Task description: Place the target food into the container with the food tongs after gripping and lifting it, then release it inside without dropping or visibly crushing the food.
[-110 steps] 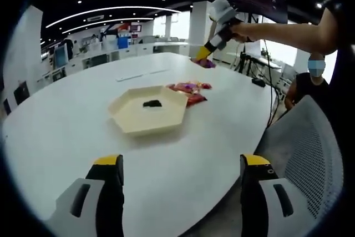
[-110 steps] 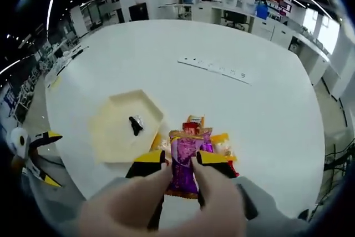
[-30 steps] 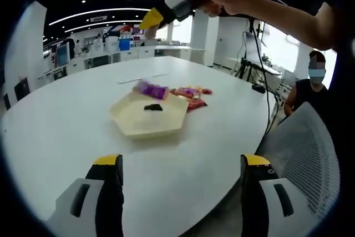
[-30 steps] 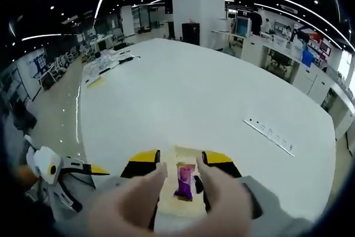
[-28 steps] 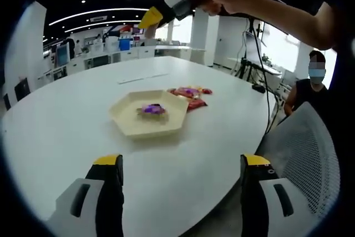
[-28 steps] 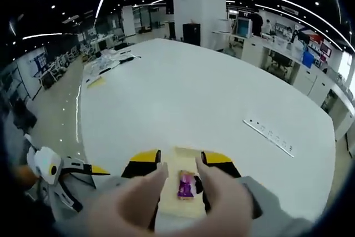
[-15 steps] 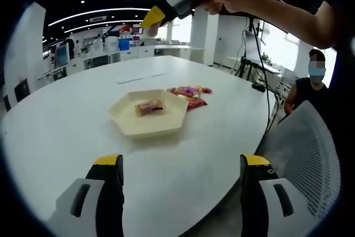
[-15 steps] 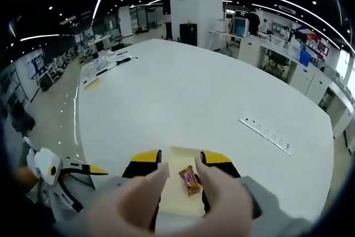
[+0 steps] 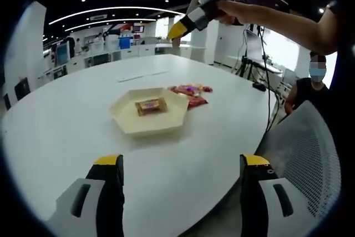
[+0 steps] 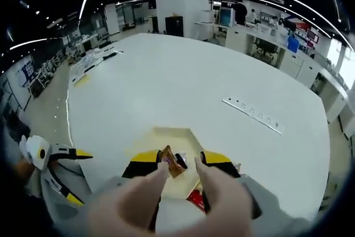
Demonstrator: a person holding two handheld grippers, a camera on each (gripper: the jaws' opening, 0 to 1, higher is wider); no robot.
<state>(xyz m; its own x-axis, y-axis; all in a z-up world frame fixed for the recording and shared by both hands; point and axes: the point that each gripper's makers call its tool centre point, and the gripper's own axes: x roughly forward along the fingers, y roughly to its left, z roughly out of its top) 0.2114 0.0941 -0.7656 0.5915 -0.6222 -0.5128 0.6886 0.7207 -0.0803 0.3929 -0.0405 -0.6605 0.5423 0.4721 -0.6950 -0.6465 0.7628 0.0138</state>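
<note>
A snack packet (image 9: 151, 105) lies inside the cream hexagonal tray (image 9: 125, 119) on the white oval worktop (image 9: 66, 120), with a heap of red and purple packets (image 9: 190, 93) just beside the tray. The left gripper (image 9: 177, 166) waits at the worktop's near edge with its jaws wide and empty, while the right gripper (image 10: 179, 159) hangs high above the tray — jaws apart, holding nothing. A mesh chair (image 9: 302, 154) stands beside the worktop near the heap, a power strip (image 10: 252, 116) lies beyond the tray, and an open office with ceiling lights surrounds them.

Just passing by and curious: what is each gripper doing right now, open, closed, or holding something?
Left gripper: jaws wide apart, holding nothing, low over the table.
Right gripper: jaws apart, empty, high above the tray where the snack packet lies.
</note>
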